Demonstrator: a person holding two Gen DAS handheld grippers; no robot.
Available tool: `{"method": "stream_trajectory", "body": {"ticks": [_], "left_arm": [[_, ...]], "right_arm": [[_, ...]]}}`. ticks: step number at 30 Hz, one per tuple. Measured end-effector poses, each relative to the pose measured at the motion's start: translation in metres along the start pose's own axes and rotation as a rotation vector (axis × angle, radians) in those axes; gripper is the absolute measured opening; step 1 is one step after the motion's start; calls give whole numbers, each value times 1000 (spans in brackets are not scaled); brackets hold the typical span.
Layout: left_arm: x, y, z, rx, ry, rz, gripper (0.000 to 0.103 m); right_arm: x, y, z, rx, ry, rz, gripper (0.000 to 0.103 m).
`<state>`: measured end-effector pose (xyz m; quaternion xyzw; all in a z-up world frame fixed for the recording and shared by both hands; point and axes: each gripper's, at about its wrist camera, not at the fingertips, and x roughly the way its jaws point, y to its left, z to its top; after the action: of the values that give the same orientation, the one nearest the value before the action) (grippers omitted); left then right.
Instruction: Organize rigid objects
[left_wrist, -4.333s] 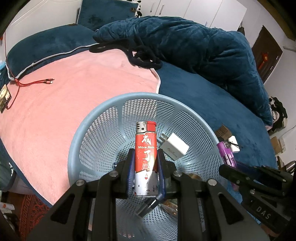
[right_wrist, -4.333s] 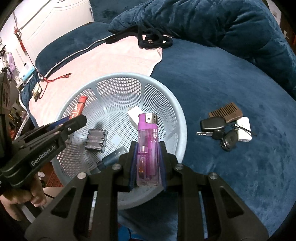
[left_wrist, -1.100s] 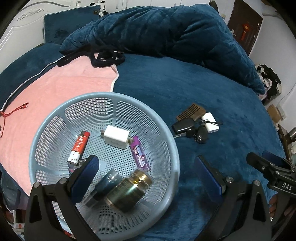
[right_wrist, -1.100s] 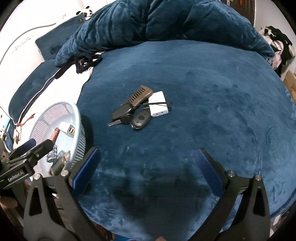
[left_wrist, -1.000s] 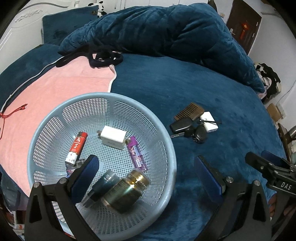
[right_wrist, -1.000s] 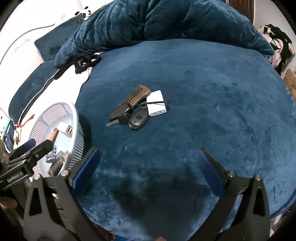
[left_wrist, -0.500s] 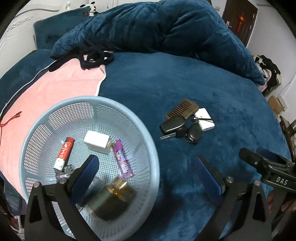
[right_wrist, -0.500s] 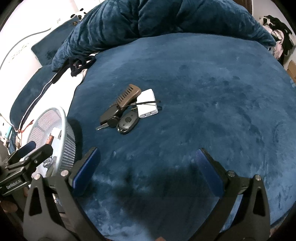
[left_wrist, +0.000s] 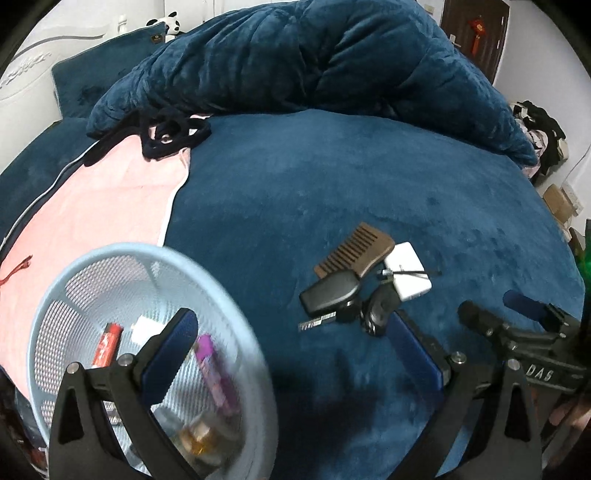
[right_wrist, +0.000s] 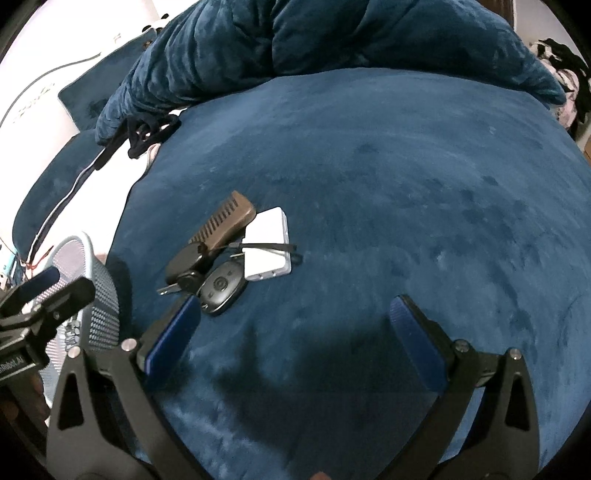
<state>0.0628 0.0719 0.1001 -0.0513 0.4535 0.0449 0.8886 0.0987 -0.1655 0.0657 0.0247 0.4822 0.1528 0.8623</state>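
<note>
Both the left gripper (left_wrist: 295, 332) and right gripper (right_wrist: 295, 321) have jaws spread wide, holding nothing. Between them, a comb (right_wrist: 223, 219), 2 key fobs (right_wrist: 221, 286) and a white case (right_wrist: 267, 243) lie clustered on blue bedding (right_wrist: 406, 184), right of a blue basket (left_wrist: 236, 321).

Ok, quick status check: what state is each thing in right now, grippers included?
Left gripper: open, empty.
Right gripper: open, empty.
Basket: upright on the bed, holding items.
Red lighter: lying in the basket.
Purple lighter: lying in the basket.
White charger: in the basket, partly hidden.
Comb: flat on the blanket, outside the basket.
Car key: on the blanket, against the comb.
Key fob: on the blanket.
White case: flat on the blanket.
</note>
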Motion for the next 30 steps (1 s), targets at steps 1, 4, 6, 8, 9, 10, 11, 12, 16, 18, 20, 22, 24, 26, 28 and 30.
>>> {"method": "stream_trajectory", "body": {"ticks": [1, 4, 6, 8, 9, 10, 11, 12, 16, 18, 20, 22, 24, 26, 28, 30], "left_arm": [[3, -2, 4, 0, -6, 0, 103], [7, -4, 12, -7, -26, 2, 103], [10, -3, 17, -22, -27, 11, 103], [13, -2, 20, -32, -17, 20, 103], [15, -2, 21, -36, -15, 27, 103], [16, -2, 22, -40, -14, 30, 103], [16, -2, 23, -44, -17, 32, 103], [16, -3, 24, -45, -23, 32, 103], [18, -6, 26, -31, -26, 36, 103], [20, -7, 28, -24, -19, 36, 103], [22, -9, 29, -21, -14, 30, 103], [25, -17, 30, -10, -7, 20, 103], [28, -28, 29, 7, 0, 12, 103], [33, -40, 28, 26, 10, -1, 103], [42, -54, 25, 48, 26, -13, 103], [52, -67, 23, 64, 46, -21, 103]], "right_arm": [[4, 0, 2, -10, 2, 2, 103], [16, 0, 9, -32, 8, 7, 103], [28, 1, 14, -39, 22, 16, 103], [41, 6, 19, -51, 45, 29, 102], [47, 9, 20, -56, 55, 30, 100], [52, 12, 22, -62, 65, 31, 93], [58, 15, 23, -72, 78, 28, 89], [65, 18, 24, -84, 94, 21, 82], [83, 25, 25, -124, 136, -8, 69], [80, 23, 24, -139, 118, -10, 46], [74, 14, 23, -130, 116, 0, 43], [67, 2, 19, -120, 112, -11, 43], [57, -13, 13, -102, 105, -29, 43], [46, -29, 7, -75, 94, -55, 43], [39, -43, 3, -43, 81, -68, 43], [34, -54, 1, -14, 71, -62, 43]]}}
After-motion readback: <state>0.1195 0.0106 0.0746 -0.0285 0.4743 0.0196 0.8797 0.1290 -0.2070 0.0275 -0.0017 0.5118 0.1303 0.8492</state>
